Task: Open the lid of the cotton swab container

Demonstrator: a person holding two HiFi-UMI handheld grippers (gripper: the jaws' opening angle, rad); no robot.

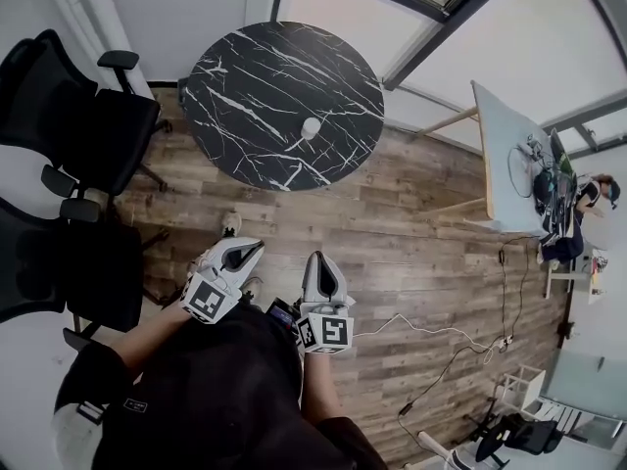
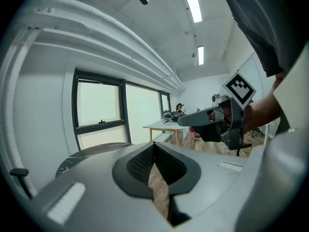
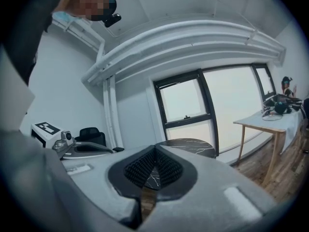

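1. Plainly this is the approach step. The cotton swab container (image 1: 311, 127) stands on the round marble table (image 1: 245, 76), at 12 o'clock from both grippers and well apart from them. It is too small here to read its lid.
2. The next move calls for closing that gap, then opening the jaws to steady the body and take the lid.
3. Left gripper (image 1: 243, 254): jaws together, nothing between them.
4. Right gripper (image 1: 319, 262): jaws together, likewise empty.

Wood-plank floor (image 1: 411, 213) underfoot, a round black marble table (image 1: 255, 86) ahead, black office chairs (image 1: 78, 125) lining the left (two of them), a white desk (image 1: 505, 155) off right, dark-framed windows (image 3: 186, 105), ceiling strip lights (image 2: 193, 6) glowing.
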